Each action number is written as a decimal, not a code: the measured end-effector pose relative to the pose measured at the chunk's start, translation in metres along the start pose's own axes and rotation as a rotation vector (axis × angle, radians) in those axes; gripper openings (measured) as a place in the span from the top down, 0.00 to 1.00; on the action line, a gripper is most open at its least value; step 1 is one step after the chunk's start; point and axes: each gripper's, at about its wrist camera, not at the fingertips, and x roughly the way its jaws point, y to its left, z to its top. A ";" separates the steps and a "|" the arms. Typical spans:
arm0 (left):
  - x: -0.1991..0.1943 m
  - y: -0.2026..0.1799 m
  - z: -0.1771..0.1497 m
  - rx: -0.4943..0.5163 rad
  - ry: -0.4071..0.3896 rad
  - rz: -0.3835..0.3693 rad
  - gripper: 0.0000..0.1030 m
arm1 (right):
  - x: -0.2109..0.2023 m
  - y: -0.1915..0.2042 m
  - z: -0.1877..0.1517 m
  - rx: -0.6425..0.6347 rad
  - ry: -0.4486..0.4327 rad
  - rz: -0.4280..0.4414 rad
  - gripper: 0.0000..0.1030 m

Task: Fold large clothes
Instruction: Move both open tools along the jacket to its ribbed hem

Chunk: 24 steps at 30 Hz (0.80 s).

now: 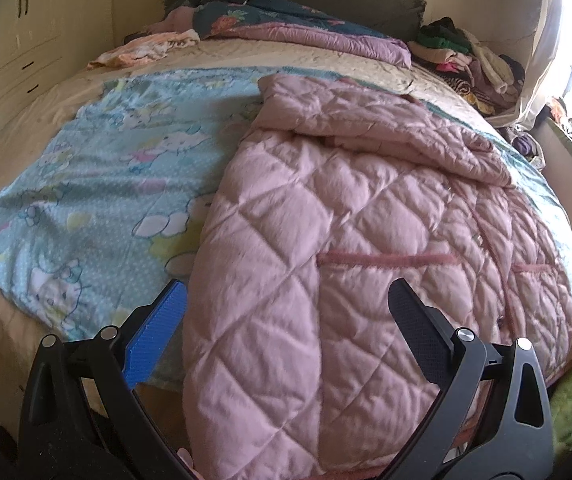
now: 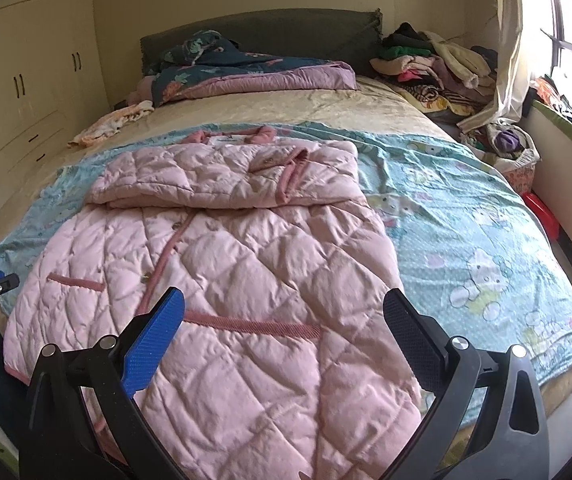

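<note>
A pink quilted coat [image 2: 222,264] lies spread on the bed, on top of a light blue cartoon-print sheet [image 2: 466,240]. Its sleeves are folded in across the chest, forming a thick band just below the collar [image 2: 232,136], and its hem reaches the near edge of the bed. Darker pink trim marks the pockets and the button line down the front.

The left gripper [image 1: 286,312] hovers over the lower part of the coat with its jaws wide apart and nothing between them; the blue finger sits over the sheet beside the coat's edge and the black finger over the quilted fabric. The right gripper [image 2: 284,320] likewise hangs above the coat's lower half, jaws spread wide and empty.

Farther up the bed a dark floral blanket [image 2: 222,64] with a purple lining is bunched against a grey-green headboard [image 2: 286,32]. A heap of mixed clothes [image 2: 438,64] sits at the far right corner, near a curtain [image 2: 506,60] and a bright window. Cream wardrobe doors [image 2: 26,80] line the left wall.
</note>
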 end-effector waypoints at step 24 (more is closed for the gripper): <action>0.015 0.021 -0.037 -0.012 0.076 0.004 0.08 | 0.006 -0.048 -0.051 0.047 0.126 -0.062 0.04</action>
